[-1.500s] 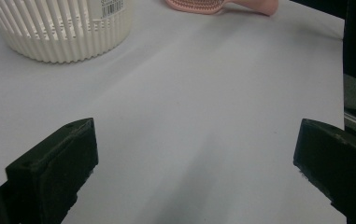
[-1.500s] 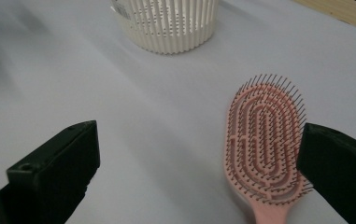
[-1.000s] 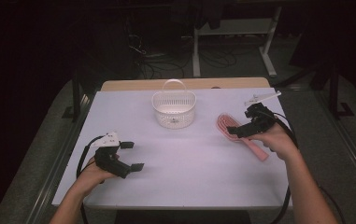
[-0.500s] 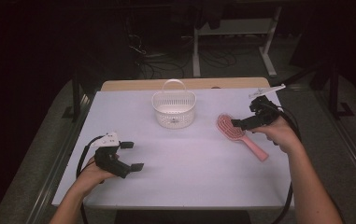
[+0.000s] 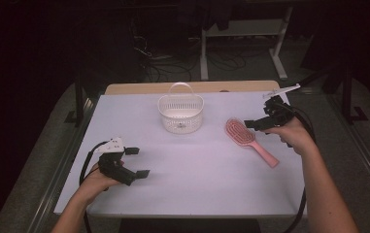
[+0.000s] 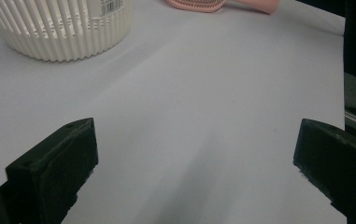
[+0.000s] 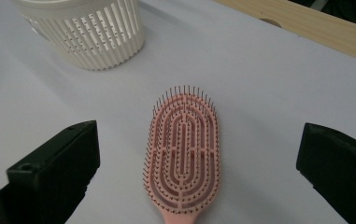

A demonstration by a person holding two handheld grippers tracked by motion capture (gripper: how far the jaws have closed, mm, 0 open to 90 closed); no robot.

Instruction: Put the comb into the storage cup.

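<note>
We are holding the left gripper (image 5: 136,162) low over the near left part of the white table (image 5: 197,179), its jaws spread wide and gripping nothing. In the left gripper view, bare tabletop is lying between those jaws. Well beyond the jaw tips and off toward the left jaw, the white slatted basket (image 6: 59,25) is standing upright, and the pink hairbrush (image 6: 222,4) is showing at the top edge, far past the gap.

We are holding the right gripper (image 5: 256,125) at the right side of the table, just beside the brush head, with its jaws also parted wide and gripping nothing. In the right gripper view, the pink hairbrush (image 7: 183,151) is lying flat on the table, bristles up, in the open gap between the two jaws and touching neither. Its oval head is pointing away from the jaws and its handle is running back toward us, out of the bottom edge. The basket (image 7: 84,32) is sitting well ahead of the left jaw, apart from the brush.

From the high view, the basket (image 5: 180,112), with its handle arched over it, is standing at the middle far side of the table, and the brush (image 5: 249,141) is lying diagonally to its right, handle slanting toward the near right edge.
</note>
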